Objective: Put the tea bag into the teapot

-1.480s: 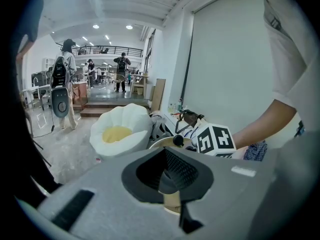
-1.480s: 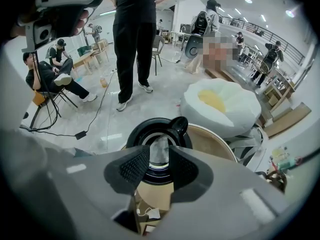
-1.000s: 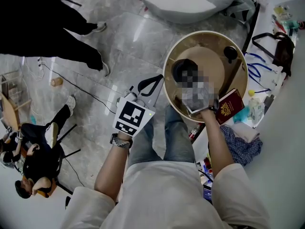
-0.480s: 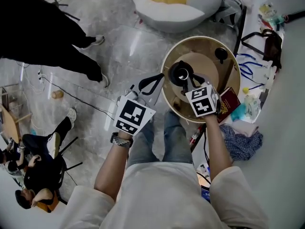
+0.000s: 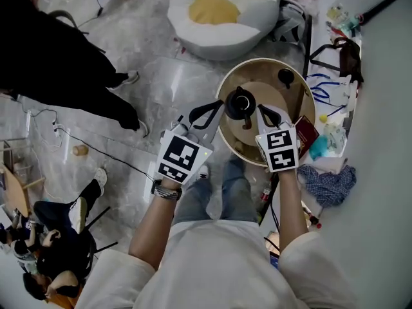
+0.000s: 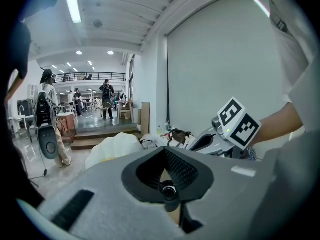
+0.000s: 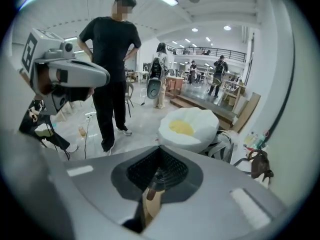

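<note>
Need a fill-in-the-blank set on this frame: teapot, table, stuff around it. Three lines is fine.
1. The black teapot stands on a ____ tan table.
2. The red booklet lies at the table's edge on the person's ____ side.
3. The white cushion beyond the table has a ____ centre.

Missing words: round; right; yellow.

head view: overhead, steeply down, egg cushion [image 5: 219,18] far ahead | left gripper view: low, level, cushion [image 6: 112,146] close ahead, right gripper [image 6: 193,145] right of it | right gripper view: low, level, cushion [image 7: 189,129] close ahead, left gripper [image 7: 102,78] left of it | all share cushion
</note>
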`<state>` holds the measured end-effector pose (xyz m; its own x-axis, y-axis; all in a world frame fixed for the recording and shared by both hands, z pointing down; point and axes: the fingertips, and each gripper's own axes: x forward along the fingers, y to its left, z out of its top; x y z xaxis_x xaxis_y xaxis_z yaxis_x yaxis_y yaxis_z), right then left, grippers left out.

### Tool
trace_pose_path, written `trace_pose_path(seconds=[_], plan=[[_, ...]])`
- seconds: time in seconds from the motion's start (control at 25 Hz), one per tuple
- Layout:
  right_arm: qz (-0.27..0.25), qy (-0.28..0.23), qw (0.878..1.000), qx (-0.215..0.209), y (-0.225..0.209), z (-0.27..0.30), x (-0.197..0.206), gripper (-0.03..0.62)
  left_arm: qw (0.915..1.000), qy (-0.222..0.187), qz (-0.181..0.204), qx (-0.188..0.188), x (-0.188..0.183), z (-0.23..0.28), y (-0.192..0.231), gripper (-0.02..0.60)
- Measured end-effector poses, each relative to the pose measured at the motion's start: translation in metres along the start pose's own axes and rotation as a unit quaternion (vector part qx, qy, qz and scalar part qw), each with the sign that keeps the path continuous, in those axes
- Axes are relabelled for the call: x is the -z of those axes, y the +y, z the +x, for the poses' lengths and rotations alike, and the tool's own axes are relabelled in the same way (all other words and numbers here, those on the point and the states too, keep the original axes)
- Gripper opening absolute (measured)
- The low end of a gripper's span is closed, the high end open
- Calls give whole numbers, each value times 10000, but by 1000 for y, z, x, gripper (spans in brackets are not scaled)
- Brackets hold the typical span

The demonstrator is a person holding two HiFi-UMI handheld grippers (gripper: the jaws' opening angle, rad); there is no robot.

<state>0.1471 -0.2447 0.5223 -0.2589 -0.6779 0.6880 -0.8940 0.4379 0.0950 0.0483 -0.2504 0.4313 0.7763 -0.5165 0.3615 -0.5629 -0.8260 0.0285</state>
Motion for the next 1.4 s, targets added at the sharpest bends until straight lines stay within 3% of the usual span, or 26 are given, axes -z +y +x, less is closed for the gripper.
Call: trace_pose_path(seconds=[0.36,0.76,1.4], plan=[[324,-884,9940,549,10,-90,-44,6,9983,-347,390,246,-34,-42,-27,3],[317,-1649,9799,1076,42,-199,-80,6,9917,-899,781,480,-81,-103,-63,3],[291,-2575,9562,1362,93,-335,-84,6,9767,-1609,1289,597,-135,-179,-135,3]])
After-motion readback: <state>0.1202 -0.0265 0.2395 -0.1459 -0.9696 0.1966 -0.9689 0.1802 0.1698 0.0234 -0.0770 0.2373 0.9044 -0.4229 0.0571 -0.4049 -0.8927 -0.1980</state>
